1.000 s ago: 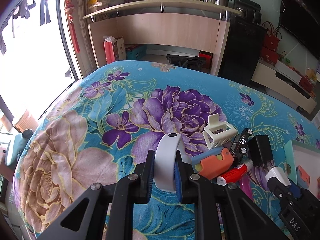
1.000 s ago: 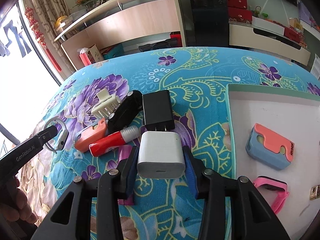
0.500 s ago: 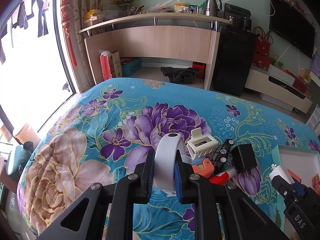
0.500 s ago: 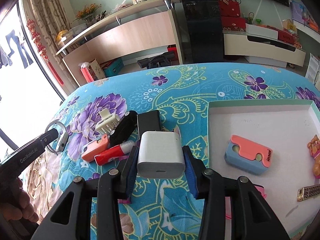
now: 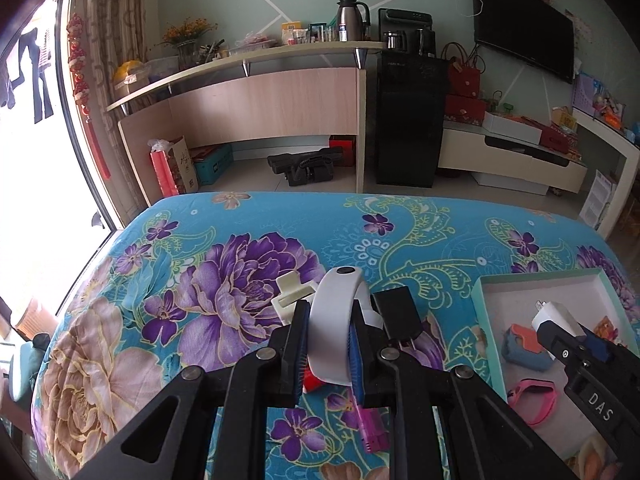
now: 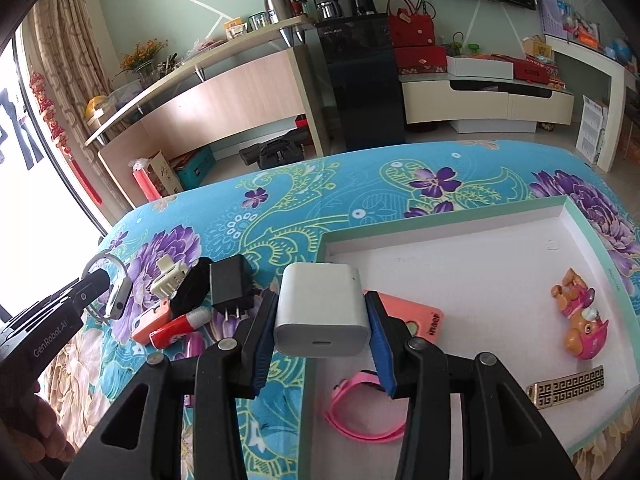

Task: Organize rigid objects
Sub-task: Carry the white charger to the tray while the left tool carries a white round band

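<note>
My left gripper [image 5: 329, 314] is shut on a white wristband [image 5: 334, 312], held upright above the flowered bedspread. It also shows at the left of the right wrist view, where the left gripper [image 6: 98, 282] still carries the wristband [image 6: 118, 298]. My right gripper [image 6: 322, 320] is shut on a white charger block [image 6: 320, 308], which hangs over the left edge of the green-rimmed white tray [image 6: 460, 248]. From the left wrist view the right gripper [image 5: 558, 334] and charger block [image 5: 554, 316] are above the tray [image 5: 516, 300].
In the tray lie a pink band [image 6: 360, 414], a blue and orange case [image 6: 418, 316], a toy dog [image 6: 580, 320] and a gold-black bar [image 6: 568, 390]. Left of it on the bed are a black charger [image 6: 232, 286], white hair claw [image 6: 170, 280], black toy car [image 6: 192, 292] and red tube [image 6: 180, 326].
Both grippers have risen and moved right, each keeping its grip. The charger went from above the pile to over the tray's left edge. The wristband now hangs above the pile.
</note>
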Tool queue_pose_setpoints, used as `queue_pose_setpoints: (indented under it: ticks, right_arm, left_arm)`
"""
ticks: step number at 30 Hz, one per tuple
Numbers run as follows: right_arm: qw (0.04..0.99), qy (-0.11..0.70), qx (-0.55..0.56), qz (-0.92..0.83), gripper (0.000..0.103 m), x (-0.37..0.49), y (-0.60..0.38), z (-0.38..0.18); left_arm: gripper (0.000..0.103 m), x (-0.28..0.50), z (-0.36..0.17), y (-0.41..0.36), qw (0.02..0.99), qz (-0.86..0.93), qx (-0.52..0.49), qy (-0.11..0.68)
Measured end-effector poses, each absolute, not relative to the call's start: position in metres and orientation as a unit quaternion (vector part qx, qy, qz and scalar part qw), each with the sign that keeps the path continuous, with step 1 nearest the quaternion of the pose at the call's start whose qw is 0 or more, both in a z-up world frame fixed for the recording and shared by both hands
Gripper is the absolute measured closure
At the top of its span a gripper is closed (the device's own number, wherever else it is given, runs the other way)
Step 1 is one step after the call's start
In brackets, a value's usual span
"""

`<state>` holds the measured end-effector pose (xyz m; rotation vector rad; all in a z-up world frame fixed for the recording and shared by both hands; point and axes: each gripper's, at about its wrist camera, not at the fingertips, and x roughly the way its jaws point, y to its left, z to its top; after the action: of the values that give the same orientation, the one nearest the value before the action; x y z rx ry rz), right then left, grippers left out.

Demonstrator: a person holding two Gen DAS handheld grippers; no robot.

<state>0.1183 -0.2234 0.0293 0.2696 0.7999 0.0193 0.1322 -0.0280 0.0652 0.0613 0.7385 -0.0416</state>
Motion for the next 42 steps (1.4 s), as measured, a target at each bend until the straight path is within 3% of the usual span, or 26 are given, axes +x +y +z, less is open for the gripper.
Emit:
queue_pose_setpoints:
  ticks: [18, 42]
  right_arm:
    - [0.907, 0.377, 0.169, -0.081, 0.059, 0.107, -0.318, 0.018]
    - [0.894, 0.396, 0.185, -0.099, 0.059, 0.118, -0.349, -0.01]
  left_arm:
    - [0.084, 0.133, 0.052, -0.161, 0.907, -0.161, 0.108, 0.375]
    - [0.084, 0.182, 0.008, -0.226, 0.885, -0.16, 0.139, 0.415]
